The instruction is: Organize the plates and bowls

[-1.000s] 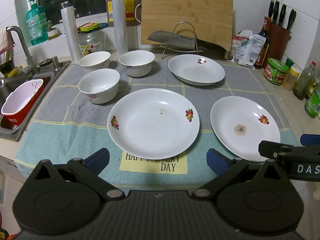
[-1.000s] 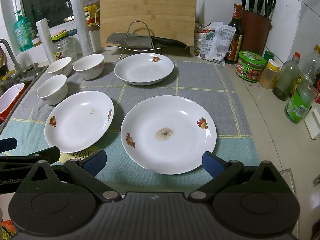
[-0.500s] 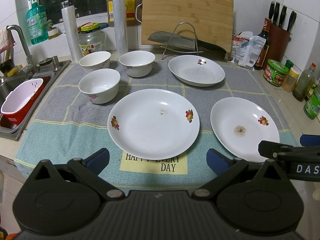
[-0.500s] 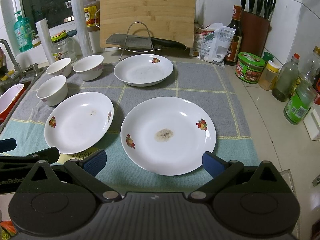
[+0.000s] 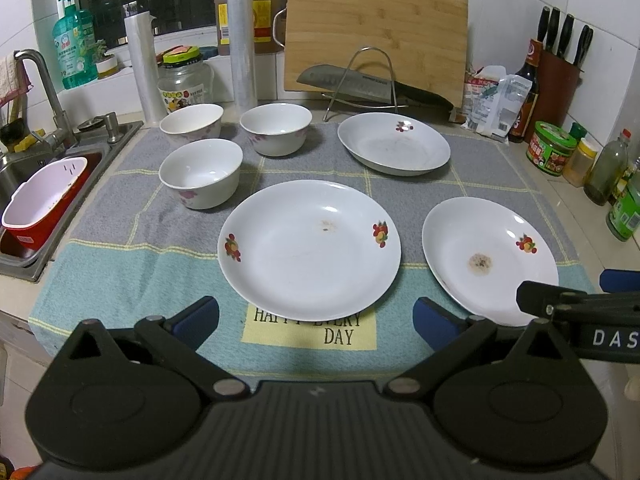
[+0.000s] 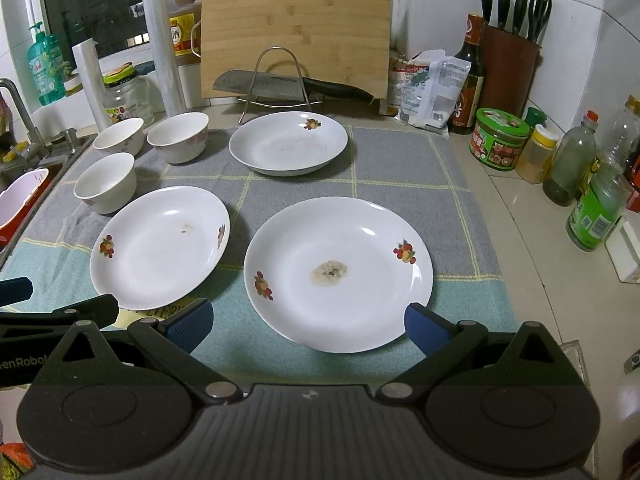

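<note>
White ceramic plates and bowls lie unstacked on a grey-and-teal dish mat [image 5: 120, 272]. The stained round plate [image 6: 338, 272] lies directly ahead of the right gripper [image 6: 308, 326], between its wide-open, empty jaws. The middle plate [image 5: 309, 249] lies ahead of the left gripper [image 5: 316, 320], likewise wide open and empty. Three small bowls [image 5: 200, 172] cluster far left, nearer the left gripper. Compared with one second earlier, both grippers have edged marginally forward; no dish has moved.

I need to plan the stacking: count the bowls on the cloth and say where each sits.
3. Nearest bowl sits at the cloth's left side, by the sink. Back-left bowl stands behind it, near the jar. Third bowl is beside that, left of the far plate. None looks hidden.
</note>
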The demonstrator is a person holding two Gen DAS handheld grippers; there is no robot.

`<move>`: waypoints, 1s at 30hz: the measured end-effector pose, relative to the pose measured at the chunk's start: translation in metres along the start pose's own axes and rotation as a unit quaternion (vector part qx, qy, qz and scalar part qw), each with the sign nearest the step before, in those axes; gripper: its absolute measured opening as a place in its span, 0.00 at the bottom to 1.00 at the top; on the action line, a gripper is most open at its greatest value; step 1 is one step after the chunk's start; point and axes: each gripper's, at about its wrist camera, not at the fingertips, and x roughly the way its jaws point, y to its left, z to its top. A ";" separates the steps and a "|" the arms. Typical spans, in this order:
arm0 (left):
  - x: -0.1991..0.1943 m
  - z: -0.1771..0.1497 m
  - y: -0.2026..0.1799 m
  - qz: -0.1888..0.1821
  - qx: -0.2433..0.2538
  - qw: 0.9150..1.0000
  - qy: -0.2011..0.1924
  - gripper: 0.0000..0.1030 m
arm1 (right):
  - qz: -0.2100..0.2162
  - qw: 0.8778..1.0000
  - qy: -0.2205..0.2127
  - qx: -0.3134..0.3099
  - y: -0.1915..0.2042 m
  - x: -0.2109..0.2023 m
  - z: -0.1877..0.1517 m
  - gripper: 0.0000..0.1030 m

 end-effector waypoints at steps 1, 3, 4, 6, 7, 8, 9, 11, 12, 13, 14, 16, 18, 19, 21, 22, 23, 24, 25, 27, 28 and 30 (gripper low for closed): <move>0.000 0.000 0.002 -0.001 -0.001 1.000 0.000 0.99 | -0.001 1.000 -0.001 0.000 0.001 -0.001 0.000 1.00; 0.000 0.000 0.002 -0.002 -0.001 1.000 -0.001 0.99 | -0.002 1.000 -0.001 0.000 0.002 -0.002 0.001 1.00; 0.000 0.000 0.002 -0.003 -0.001 1.000 -0.001 0.99 | -0.003 1.000 -0.001 0.000 0.003 -0.002 0.002 1.00; -0.001 -0.001 0.006 -0.006 -0.002 1.000 -0.002 0.99 | -0.005 1.000 -0.002 0.000 0.005 -0.002 0.002 1.00; -0.001 -0.001 0.007 -0.007 -0.002 1.000 -0.002 0.99 | -0.006 1.000 -0.002 0.000 0.005 -0.002 0.002 1.00; -0.001 -0.001 0.008 -0.008 -0.003 1.000 -0.002 0.99 | -0.007 1.000 -0.003 0.000 0.006 -0.003 0.001 1.00; -0.001 -0.001 0.008 -0.010 -0.002 1.000 -0.002 0.99 | -0.008 1.000 -0.004 0.000 0.007 -0.003 0.000 1.00; 0.000 -0.001 0.010 -0.013 -0.002 1.000 -0.003 0.99 | -0.010 1.000 -0.005 0.001 0.009 -0.004 0.000 1.00; 0.000 -0.001 0.011 -0.014 -0.001 1.000 -0.004 0.99 | -0.011 1.000 -0.006 0.001 0.010 -0.004 0.000 1.00; 0.000 0.000 0.012 -0.016 -0.001 1.000 -0.004 0.99 | -0.012 1.000 -0.006 0.001 0.011 -0.004 0.000 1.00; 0.000 -0.001 0.014 -0.018 -0.001 1.000 -0.005 0.99 | -0.013 1.000 -0.007 0.001 0.012 -0.005 0.000 1.00; 0.001 -0.001 0.017 -0.023 0.000 1.000 -0.006 0.99 | -0.016 1.000 -0.008 0.002 0.014 -0.005 0.000 1.00; 0.001 -0.001 0.020 -0.029 0.001 1.000 -0.009 0.99 | -0.019 1.000 -0.010 0.002 0.017 -0.006 0.000 1.00; 0.001 0.000 0.022 -0.032 0.002 0.999 -0.010 0.99 | -0.019 1.000 -0.011 0.003 0.019 -0.007 0.000 1.00; 0.002 0.000 0.025 -0.037 0.006 0.999 -0.012 0.99 | -0.020 1.000 -0.013 0.002 0.021 -0.008 -0.001 1.00; 0.002 0.000 0.026 -0.039 0.008 0.999 -0.014 0.99 | -0.021 1.000 -0.015 0.002 0.023 -0.009 -0.002 1.00; 0.002 0.000 0.027 -0.042 0.011 0.999 -0.016 0.99 | -0.021 1.000 -0.017 0.003 0.024 -0.010 -0.002 1.00; 0.002 0.000 0.029 -0.046 0.013 0.999 -0.018 0.99 | -0.022 1.000 -0.018 0.003 0.026 -0.010 -0.001 1.00; 0.002 0.000 0.031 -0.049 0.015 0.999 -0.019 0.99 | -0.023 1.000 -0.020 0.003 0.028 -0.011 -0.002 1.00; 0.003 0.000 0.035 -0.057 0.019 0.998 -0.023 0.99 | -0.024 0.999 -0.026 0.001 0.031 -0.013 -0.002 1.00; 0.004 0.000 0.036 -0.062 0.022 0.997 -0.027 0.99 | -0.025 0.999 -0.029 0.000 0.033 -0.014 -0.003 1.00; 0.004 -0.001 0.038 -0.070 0.030 0.997 -0.033 0.99 | -0.022 0.999 -0.036 -0.002 0.035 -0.016 -0.004 1.00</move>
